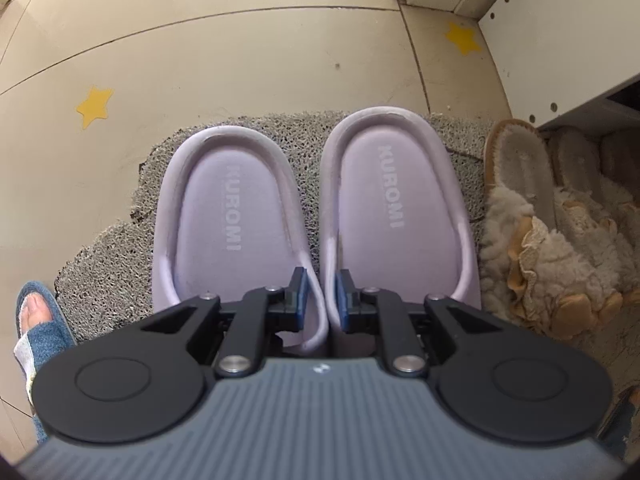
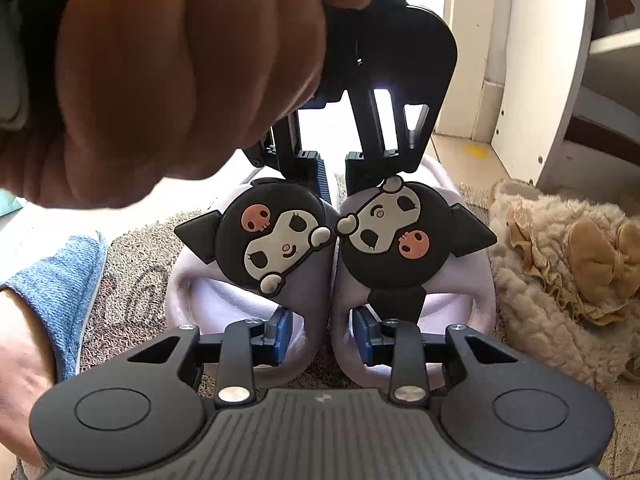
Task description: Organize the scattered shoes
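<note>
Soft daylight; fisheye bending at edges; near hand (image 2: 168,76) blurred.

A grey looped mat (image 1: 112,272) lies on the beige tiled floor (image 1: 200,52), which bears yellow star stickers (image 1: 94,106); a white shelf unit (image 1: 560,40) stands beside.

Lilac slippers, black cartoon faces

My lilac slippers (image 1: 312,216) lie on a speckled grey mat (image 1: 120,264); yellow stars (image 1: 94,106) dot the beige floor (image 1: 200,52).

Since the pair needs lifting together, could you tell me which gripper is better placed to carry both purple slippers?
Probably the left: the left gripper points straight down, shut on both purple slippers' adjoining inner rims. The right gripper only pinches their toe ends at a slant.
</note>
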Motion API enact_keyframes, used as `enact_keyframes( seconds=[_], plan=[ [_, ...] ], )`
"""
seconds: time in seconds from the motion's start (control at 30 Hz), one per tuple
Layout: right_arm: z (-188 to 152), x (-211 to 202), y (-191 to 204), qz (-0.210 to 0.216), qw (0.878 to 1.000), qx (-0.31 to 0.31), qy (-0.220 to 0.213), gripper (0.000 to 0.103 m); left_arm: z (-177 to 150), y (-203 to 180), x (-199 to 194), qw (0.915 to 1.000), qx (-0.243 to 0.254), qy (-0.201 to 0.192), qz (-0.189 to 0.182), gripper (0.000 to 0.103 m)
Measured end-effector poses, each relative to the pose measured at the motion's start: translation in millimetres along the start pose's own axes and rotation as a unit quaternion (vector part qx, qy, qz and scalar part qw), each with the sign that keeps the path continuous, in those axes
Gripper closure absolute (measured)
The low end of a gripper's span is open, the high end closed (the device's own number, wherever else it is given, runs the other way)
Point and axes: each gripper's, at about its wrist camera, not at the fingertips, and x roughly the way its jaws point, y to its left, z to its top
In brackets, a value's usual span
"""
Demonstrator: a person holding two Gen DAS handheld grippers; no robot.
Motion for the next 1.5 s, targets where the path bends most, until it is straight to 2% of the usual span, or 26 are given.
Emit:
enact_keyframes(
  seconds=[0.3, 0.47, 0.73, 0.97, 1.17, 1.3, 1.5],
  plan=[
    [17, -25, 9, -0.005, 0.999, -0.035, -0.030, 0.068, 0, 14, -40, 0.9995, -0.014, -0.020, -0.019, 0.088],
    [28, -45, 12, -0.015, 0.997, -0.062, -0.052, 0.068, -3, 19, -76, 0.9980, -0.019, -0.043, -0.043, 0.088],
    [59, -101, 22, -0.041, 0.986, -0.118, -0.113, 0.069, -2, 21, -141, 0.9937, -0.030, -0.076, -0.077, 0.088],
    [86, -148, 11, -0.070, 0.974, -0.130, -0.171, 0.069, -9, -12, -219, 0.9854, -0.002, -0.138, -0.099, 0.087],
    [101, -186, -8, -0.098, 0.964, -0.135, -0.207, 0.069, -19, -44, -266, 0.9785, 0.021, -0.166, -0.121, 0.086],
    [105, -214, -27, -0.127, 0.958, -0.131, -0.222, 0.070, -27, -74, -283, 0.9733, 0.046, -0.179, -0.136, 0.084],
    [101, -252, -66, -0.182, 0.949, -0.106, -0.235, 0.071, -42, -144, -303, 0.9614, 0.103, -0.188, -0.173, 0.083]
  ],
)
